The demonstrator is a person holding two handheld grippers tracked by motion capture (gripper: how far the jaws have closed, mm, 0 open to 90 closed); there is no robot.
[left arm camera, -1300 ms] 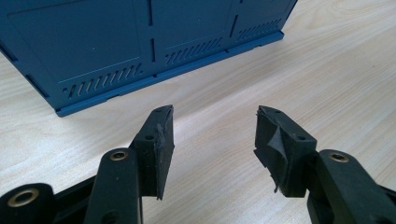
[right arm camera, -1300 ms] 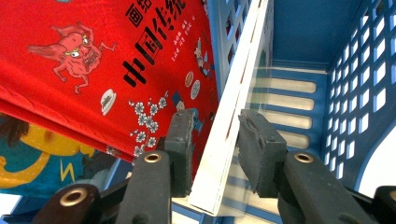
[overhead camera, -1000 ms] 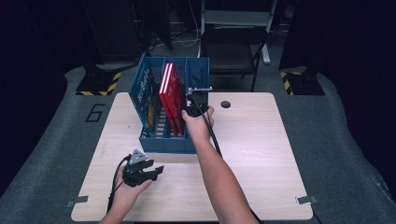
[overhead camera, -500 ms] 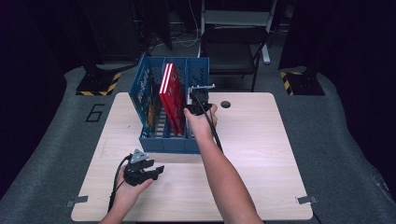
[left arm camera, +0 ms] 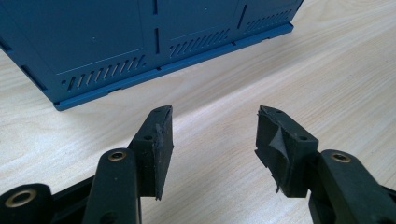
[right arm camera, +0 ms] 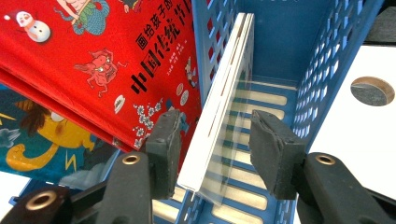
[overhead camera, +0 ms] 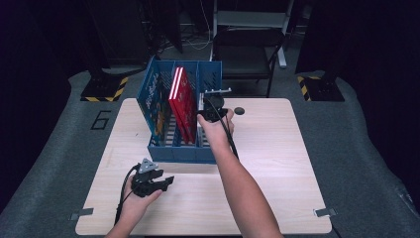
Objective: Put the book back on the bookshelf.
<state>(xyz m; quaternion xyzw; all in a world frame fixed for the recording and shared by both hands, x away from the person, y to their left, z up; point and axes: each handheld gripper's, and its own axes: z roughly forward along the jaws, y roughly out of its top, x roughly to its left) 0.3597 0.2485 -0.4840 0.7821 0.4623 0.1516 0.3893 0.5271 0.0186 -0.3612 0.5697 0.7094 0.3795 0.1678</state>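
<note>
Your right gripper (right arm camera: 212, 140) has just been opening its jaws; the white book (right arm camera: 219, 105) stands between them, unpinched, in the blue rack's (overhead camera: 163, 148) right-hand compartment, beside the red book (right arm camera: 107, 60). Your left gripper (left arm camera: 212, 140) rests half open and empty on the table (overhead camera: 277, 173) before the rack.

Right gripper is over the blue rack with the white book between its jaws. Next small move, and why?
Probably lift the right gripper straight up, clear of the blue rack. Its jaws have just been opening, and the pads stand off the white book on both sides, so it looks released. The book stands in the rack's rightmost compartment, leaning on the divider beside the red book.
</note>
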